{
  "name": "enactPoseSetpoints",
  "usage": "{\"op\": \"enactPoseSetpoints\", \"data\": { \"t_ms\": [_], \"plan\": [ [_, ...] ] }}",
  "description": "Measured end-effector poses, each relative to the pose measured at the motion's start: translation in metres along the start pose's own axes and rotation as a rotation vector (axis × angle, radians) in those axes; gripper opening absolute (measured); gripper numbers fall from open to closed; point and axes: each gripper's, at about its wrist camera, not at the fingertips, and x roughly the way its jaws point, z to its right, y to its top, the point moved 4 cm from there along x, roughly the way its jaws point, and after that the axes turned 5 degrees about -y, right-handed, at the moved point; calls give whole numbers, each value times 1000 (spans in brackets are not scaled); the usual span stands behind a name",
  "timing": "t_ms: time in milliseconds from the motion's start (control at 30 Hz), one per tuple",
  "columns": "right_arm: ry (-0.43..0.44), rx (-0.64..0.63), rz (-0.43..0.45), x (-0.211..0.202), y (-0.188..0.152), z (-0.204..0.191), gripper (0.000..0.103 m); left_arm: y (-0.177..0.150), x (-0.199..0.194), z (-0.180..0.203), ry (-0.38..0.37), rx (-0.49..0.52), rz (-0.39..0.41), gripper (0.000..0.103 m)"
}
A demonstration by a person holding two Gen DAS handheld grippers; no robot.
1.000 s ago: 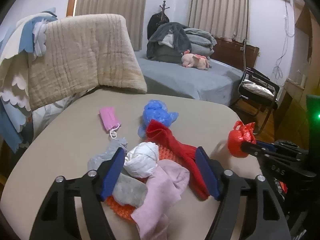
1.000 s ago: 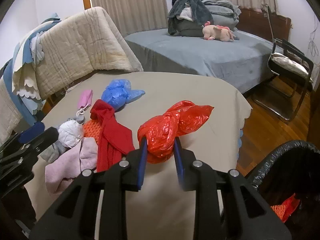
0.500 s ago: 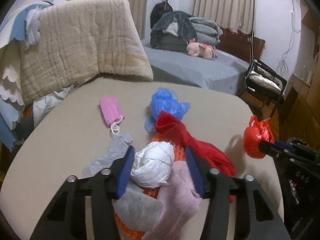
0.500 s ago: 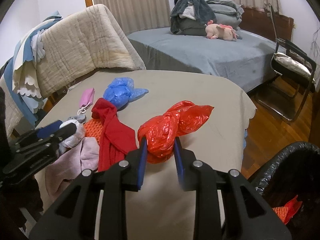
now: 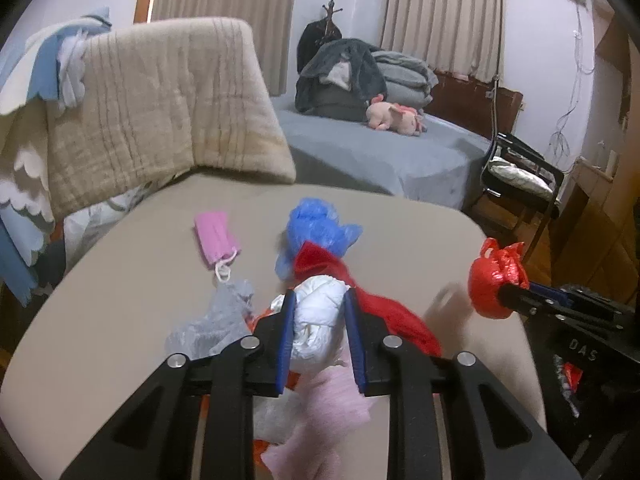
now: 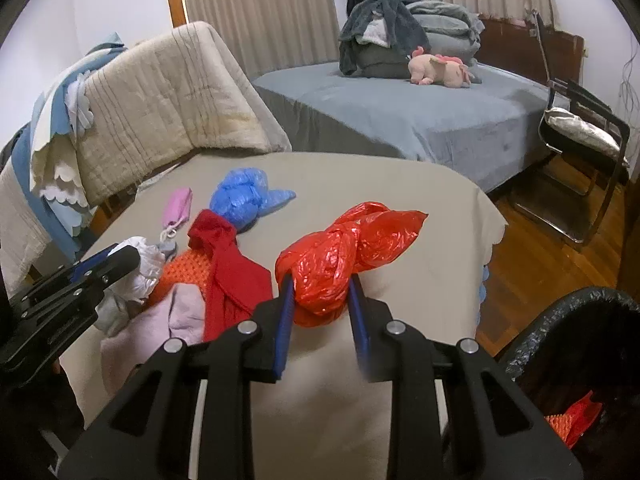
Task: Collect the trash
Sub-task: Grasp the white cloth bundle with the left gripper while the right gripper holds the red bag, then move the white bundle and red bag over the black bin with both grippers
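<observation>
A crumpled white bag [image 5: 318, 320] sits between the blue pads of my left gripper [image 5: 320, 296], whose jaws are closing and press on both its sides. It rests on a heap of pink cloth [image 5: 324, 412], grey cloth [image 5: 216, 320], orange mesh [image 6: 184, 270] and red cloth [image 6: 228, 276]. My right gripper [image 6: 320, 280] is shut on a knotted red plastic bag [image 6: 328, 264] held just over the beige table [image 6: 400, 184]. A blue bag [image 6: 244, 196] and a pink face mask [image 5: 216, 234] lie farther back.
A bin lined with a black bag [image 6: 580, 360] stands at the table's near right corner, with red and orange scraps inside. A blanket-draped chair back [image 5: 160, 108] rises at the left. Beyond the table are a grey bed [image 6: 400, 112] and a metal chair [image 6: 580, 128].
The left gripper's jaws have drawn in from wide apart around the heap to pinching the white bag, and it has edged forward. The right gripper still grips the red bag and has stayed put.
</observation>
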Motion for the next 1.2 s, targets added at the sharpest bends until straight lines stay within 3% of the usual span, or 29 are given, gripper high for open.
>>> {"op": "enactPoseSetpoints", "data": {
  "t_ms": [467, 1200],
  "plan": [
    [-3, -18, 34, -45, 9, 4, 25, 14, -24, 32, -18, 28, 15, 24],
    [-76, 6, 122, -145, -6, 57, 25, 14, -79, 113, -124, 99, 60, 24]
  ]
}}
